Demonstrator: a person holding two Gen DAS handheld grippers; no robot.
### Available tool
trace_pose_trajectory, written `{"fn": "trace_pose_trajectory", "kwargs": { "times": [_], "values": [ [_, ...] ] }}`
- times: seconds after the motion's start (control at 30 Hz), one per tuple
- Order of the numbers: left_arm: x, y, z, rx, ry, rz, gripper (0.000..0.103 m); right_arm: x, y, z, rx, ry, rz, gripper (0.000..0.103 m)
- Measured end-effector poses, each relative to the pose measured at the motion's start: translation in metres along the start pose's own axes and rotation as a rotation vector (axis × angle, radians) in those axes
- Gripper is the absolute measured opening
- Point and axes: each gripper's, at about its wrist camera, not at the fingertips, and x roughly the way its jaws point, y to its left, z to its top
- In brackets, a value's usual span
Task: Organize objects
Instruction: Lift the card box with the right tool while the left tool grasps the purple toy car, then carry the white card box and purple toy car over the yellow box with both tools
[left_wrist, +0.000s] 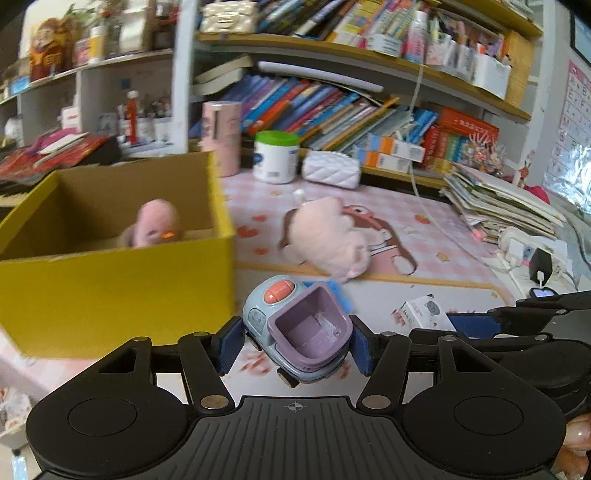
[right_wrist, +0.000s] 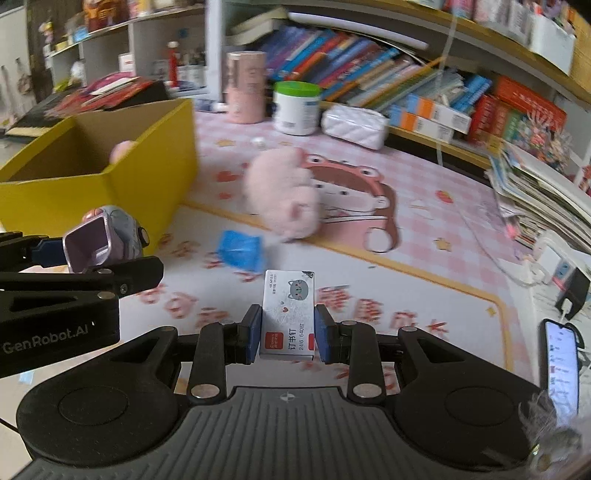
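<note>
While both clamp firmly: left tool (left_wrist: 295, 345) around toy truck (left_wrist: 295, 328), right tool (right_wrist: 287, 334) around staple box (right_wrist: 288, 314).

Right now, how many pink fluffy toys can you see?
2: one pink plush toy inside the yellow box, one pink plush toy lying on the pink mat. The box may hide more.
</note>
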Motion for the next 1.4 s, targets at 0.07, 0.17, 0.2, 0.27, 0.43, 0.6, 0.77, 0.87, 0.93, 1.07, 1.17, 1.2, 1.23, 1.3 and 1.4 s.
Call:
{"fn": "trace_pose_trajectory", "kwargs": {
  "times": [0.07, 0.17, 0.2, 0.27, 0.43, 0.6, 0.77, 0.87, 0.93, 1.07, 1.17, 1.2, 1.23, 1.3, 1.4],
  "values": [
    [-0.012, 0.012, -0.005, -0.011, 0.0, 0.009, 0.059, -0.006, 0.017, -0.002, -0.008, -0.003, 0.009, 0.028],
    [-0.03, 0.03, -0.014, -0.027, -0.004, 0.029, 0.059, -0.015, 0.041, -0.006, -0.023, -0.008, 0.025, 0.028],
    [-0.036, 0.036, -0.017, -0.033, -0.007, 0.037, 0.059, -0.018, 0.048, -0.008, -0.029, -0.01, 0.031, 0.028],
    [-0.048, 0.047, -0.022, -0.042, -0.01, 0.053, 0.059, -0.023, 0.064, -0.01, -0.044, -0.013, 0.047, 0.028],
    [-0.075, 0.073, -0.033, -0.066, -0.02, 0.09, 0.059, -0.037, 0.099, -0.015, -0.067, -0.03, 0.074, 0.028],
    [-0.097, 0.092, -0.044, -0.071, -0.03, 0.116, 0.059, -0.048, 0.128, -0.022, -0.082, -0.037, 0.1, 0.028],
    [-0.117, 0.109, -0.056, -0.068, -0.034, 0.135, 0.059, -0.056, 0.152, -0.029, -0.086, -0.044, 0.12, 0.028],
    [-0.127, 0.117, -0.061, -0.069, -0.038, 0.146, 0.059, -0.06, 0.164, -0.033, -0.09, -0.049, 0.132, 0.028],
    [-0.132, 0.122, -0.064, -0.069, -0.041, 0.153, 0.059, -0.063, 0.173, -0.035, -0.094, -0.051, 0.138, 0.028],
    [-0.142, 0.131, -0.068, -0.069, -0.051, 0.163, 0.059, -0.067, 0.187, -0.038, -0.105, -0.057, 0.151, 0.028],
    [-0.148, 0.137, -0.07, -0.074, -0.058, 0.171, 0.059, -0.069, 0.196, -0.039, -0.114, -0.062, 0.156, 0.028],
    [-0.15, 0.139, -0.07, -0.076, -0.06, 0.172, 0.059, -0.069, 0.198, -0.039, -0.117, -0.063, 0.158, 0.028],
    [-0.151, 0.14, -0.071, -0.078, -0.062, 0.173, 0.059, -0.07, 0.2, -0.04, -0.12, -0.064, 0.159, 0.028],
    [-0.154, 0.143, -0.072, -0.08, -0.066, 0.174, 0.059, -0.071, 0.205, -0.04, -0.126, -0.066, 0.16, 0.028],
    [-0.157, 0.147, -0.073, -0.08, -0.074, 0.172, 0.059, -0.073, 0.21, -0.04, -0.129, -0.067, 0.157, 0.028]
  ]
}}
